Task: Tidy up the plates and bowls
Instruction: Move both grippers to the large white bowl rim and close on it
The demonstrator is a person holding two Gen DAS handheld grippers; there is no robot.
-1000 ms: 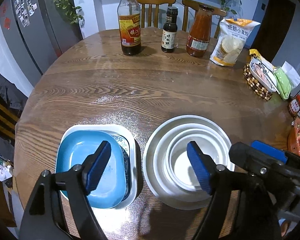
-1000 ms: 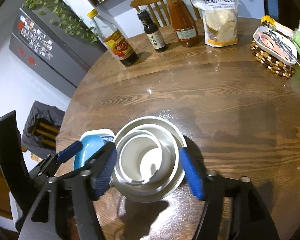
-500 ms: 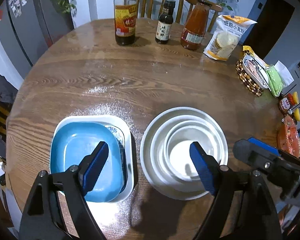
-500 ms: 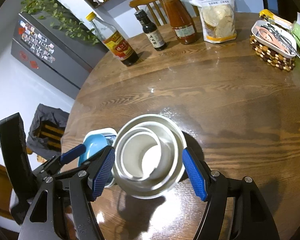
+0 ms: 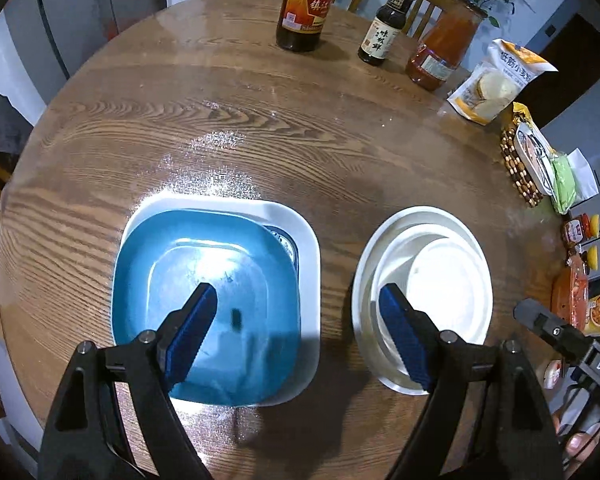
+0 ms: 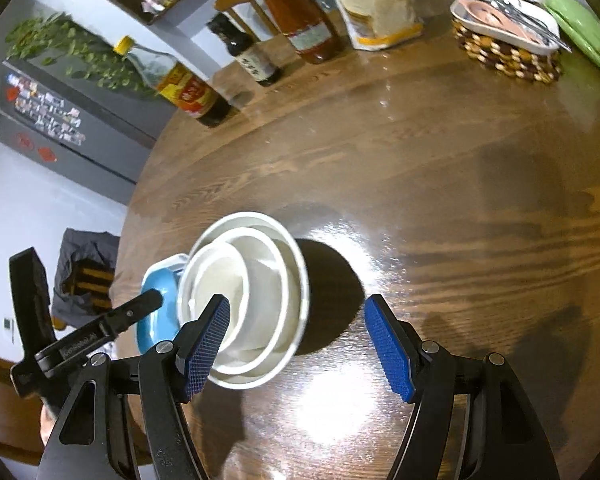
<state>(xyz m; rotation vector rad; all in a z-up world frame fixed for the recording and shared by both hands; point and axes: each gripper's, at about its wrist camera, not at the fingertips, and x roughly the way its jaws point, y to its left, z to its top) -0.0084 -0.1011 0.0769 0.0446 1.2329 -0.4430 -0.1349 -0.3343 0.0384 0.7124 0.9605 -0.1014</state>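
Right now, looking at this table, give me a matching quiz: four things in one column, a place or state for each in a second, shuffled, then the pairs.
1. blue plate
2. white bowls
3. flour bag
4. left tongs

A. nested, on a round plate
B. open, holding nothing
C. on a white square plate
D. beside the red sauce jar

Pairs: 1-C, 2-A, 3-D, 4-B

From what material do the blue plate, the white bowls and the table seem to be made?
Blue plate: glazed ceramic or glossy plastic; it mirrors the lamp.
White bowls: probably glazed ceramic; smooth, opaque, thick-rimmed.
Table: wood or wood veneer under glossy varnish; clear grain, bright glare.
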